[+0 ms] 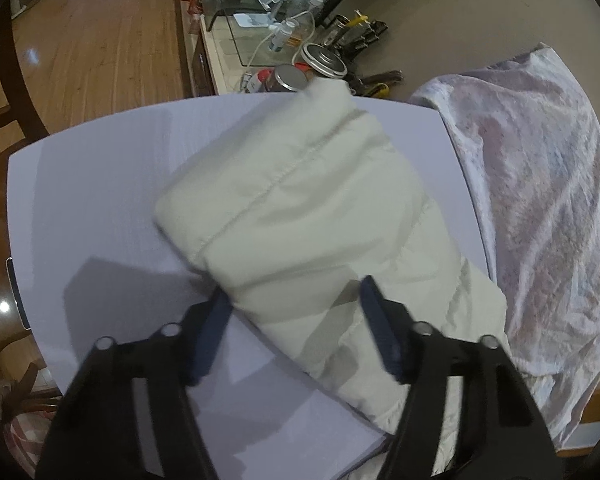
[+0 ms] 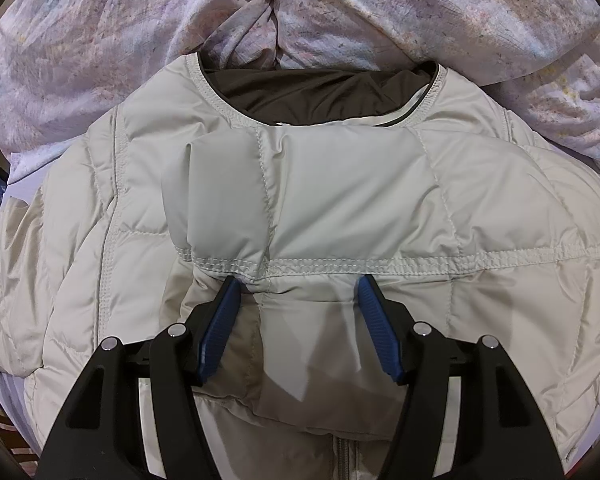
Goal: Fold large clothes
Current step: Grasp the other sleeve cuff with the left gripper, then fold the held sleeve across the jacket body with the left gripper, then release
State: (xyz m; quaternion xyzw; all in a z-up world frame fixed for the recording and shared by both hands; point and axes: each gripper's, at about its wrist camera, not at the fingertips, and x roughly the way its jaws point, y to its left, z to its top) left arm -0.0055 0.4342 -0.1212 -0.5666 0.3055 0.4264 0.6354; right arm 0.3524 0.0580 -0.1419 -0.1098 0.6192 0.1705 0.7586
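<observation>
A pale cream puffer jacket lies on a white board [image 1: 100, 200]. In the left wrist view its quilted sleeve [image 1: 300, 200] stretches away across the board. My left gripper [image 1: 294, 292] straddles the sleeve's near end, one fingertip [image 1: 220, 304] tucked at its edge and the other on top, pressing the padding. In the right wrist view the jacket's body [image 2: 380, 200] fills the frame, dark lining showing at the collar [image 2: 320, 92], with a sleeve folded across the chest. My right gripper [image 2: 298, 284] points down and pinches puckered fabric just below a stitched seam.
A crumpled lilac patterned cloth [image 1: 540, 180] lies beside the board and beyond the collar [image 2: 100, 40]. Past the board's far edge stand metal cans [image 1: 324, 60], bottles and a glass tank [image 1: 236, 0]. A dark wooden chair [image 1: 4, 80] and wood floor are at the left.
</observation>
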